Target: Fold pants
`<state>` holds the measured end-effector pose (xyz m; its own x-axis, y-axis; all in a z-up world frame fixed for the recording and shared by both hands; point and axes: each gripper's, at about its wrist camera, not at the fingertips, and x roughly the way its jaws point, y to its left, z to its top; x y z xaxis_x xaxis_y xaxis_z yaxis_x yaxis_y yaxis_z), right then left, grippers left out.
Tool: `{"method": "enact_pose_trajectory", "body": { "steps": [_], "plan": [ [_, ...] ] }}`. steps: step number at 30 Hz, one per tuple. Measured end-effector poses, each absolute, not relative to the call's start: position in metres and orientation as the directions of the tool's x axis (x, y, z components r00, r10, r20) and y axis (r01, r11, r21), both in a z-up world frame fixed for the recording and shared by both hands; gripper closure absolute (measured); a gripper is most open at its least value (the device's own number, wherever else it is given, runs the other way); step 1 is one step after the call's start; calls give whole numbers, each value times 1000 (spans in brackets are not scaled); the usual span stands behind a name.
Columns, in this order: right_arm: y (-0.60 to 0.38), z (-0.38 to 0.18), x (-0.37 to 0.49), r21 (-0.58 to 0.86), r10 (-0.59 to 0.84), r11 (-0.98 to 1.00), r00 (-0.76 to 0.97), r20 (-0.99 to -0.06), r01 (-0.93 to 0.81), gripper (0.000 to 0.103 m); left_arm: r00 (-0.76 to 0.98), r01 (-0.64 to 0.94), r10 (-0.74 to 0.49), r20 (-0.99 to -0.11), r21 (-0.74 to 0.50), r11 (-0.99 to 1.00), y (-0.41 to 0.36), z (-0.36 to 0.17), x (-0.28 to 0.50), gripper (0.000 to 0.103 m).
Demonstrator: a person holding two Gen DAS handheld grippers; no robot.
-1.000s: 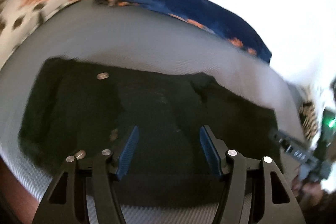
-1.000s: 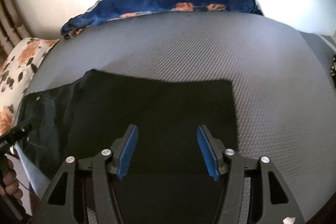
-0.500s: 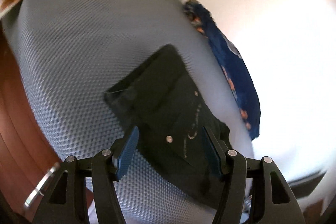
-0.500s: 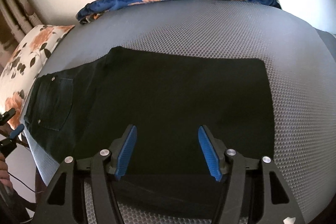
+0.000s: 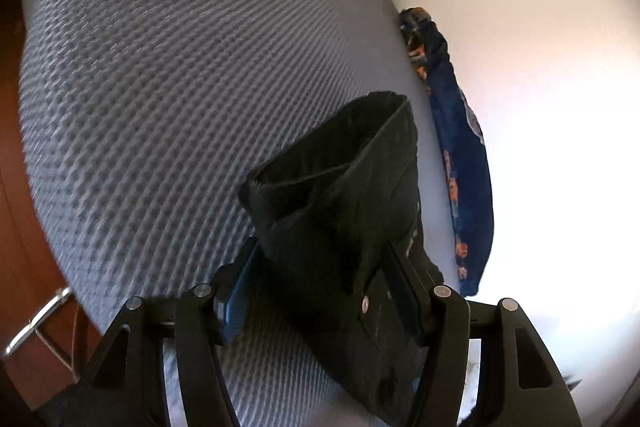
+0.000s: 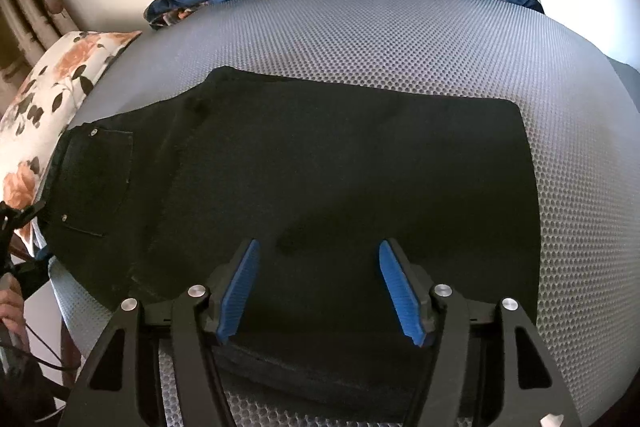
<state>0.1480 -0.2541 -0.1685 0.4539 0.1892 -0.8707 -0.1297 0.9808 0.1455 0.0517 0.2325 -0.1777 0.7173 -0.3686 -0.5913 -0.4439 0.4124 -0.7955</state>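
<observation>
Mid-fold, with black pants [image 6: 304, 163] flat on the grey mattress [image 6: 440, 39], waistband end straddled by the spread left gripper [image 5: 320, 291], right gripper [image 6: 320, 291] spread above; next, clamp waistband and carry rightward.

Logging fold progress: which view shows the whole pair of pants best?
The right wrist view: the black pants lie flat on the grey mattress, with outline, back pocket and folded edge visible. The left wrist view shows only the waistband end bunched between the open left claw fingers, the rest foreshortened.
</observation>
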Motion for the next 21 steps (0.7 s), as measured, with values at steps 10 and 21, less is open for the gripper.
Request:
{"method": "enact_pose_trajectory", "body": {
  "steps": [10,21],
  "plan": [
    [-248,-172,146,126,178,982,462,-869,-141,36,734,-385,-296,-611,-734,560,214,-169,65,34],
    [-253,-169,149,164,197,980,460,-865,-111,35,749,-372,-212,-628,-663,650,205,-149,89,81]
  ]
}}
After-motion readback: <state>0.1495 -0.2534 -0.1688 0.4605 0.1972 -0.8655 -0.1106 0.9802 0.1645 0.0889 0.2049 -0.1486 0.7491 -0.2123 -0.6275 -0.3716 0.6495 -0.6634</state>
